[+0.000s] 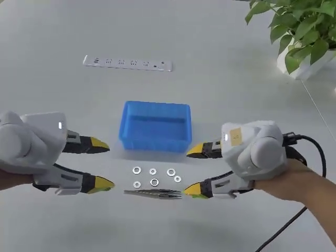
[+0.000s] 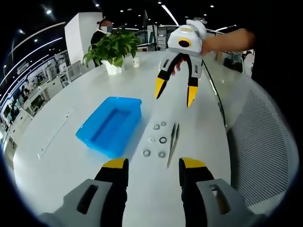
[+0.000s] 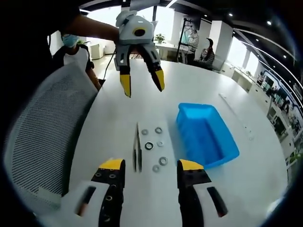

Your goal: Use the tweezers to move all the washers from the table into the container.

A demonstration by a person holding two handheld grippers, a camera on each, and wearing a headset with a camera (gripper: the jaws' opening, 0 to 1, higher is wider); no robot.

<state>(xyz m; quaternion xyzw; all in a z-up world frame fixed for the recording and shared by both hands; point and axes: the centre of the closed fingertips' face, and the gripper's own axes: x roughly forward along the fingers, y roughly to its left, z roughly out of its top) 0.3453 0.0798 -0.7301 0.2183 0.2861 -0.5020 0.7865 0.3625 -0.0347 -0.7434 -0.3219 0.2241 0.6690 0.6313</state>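
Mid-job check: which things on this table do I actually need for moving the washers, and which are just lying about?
For the job:
tweezers
six washers
blue container
left hand-held gripper, open
right hand-held gripper, open

Just lying about:
power strip
potted plant
mesh chair

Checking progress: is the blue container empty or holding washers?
Empty: the blue container has a bare floor; six washers lie on the table near the tweezers.
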